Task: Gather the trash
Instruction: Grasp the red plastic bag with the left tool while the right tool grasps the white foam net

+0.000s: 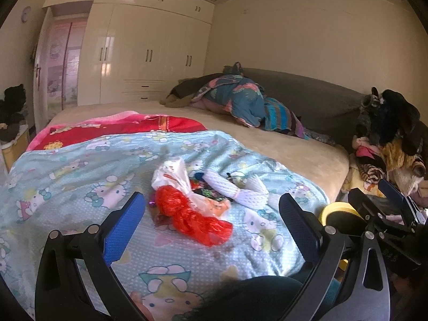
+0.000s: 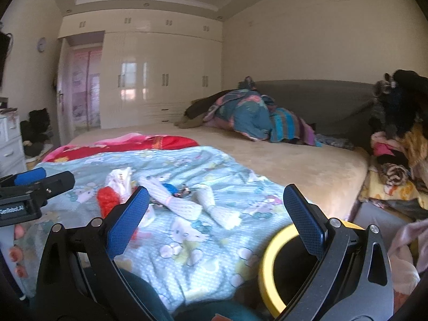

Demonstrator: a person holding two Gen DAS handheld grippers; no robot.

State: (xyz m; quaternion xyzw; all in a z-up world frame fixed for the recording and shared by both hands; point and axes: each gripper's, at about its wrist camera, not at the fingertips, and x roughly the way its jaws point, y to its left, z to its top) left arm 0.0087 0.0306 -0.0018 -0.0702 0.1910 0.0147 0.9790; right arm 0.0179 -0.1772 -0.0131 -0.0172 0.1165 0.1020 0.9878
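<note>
Open bedspread [image 1: 80, 165] surrounds the trash pile [image 1: 198, 195]; nothing blocks it.

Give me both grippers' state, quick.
Left gripper: open, empty, over the red mesh.
Right gripper: open, empty, beside the yellow-rimmed bin.

The wide bed [image 1: 294, 144] has a beige cover. On it lie a light blue cartoon-cat blanket [image 1: 80, 176], a red blanket [image 1: 128, 128] beside it, and a heap of colourful bedding [image 1: 240, 101] near the grey headboard [image 1: 307, 91].
</note>
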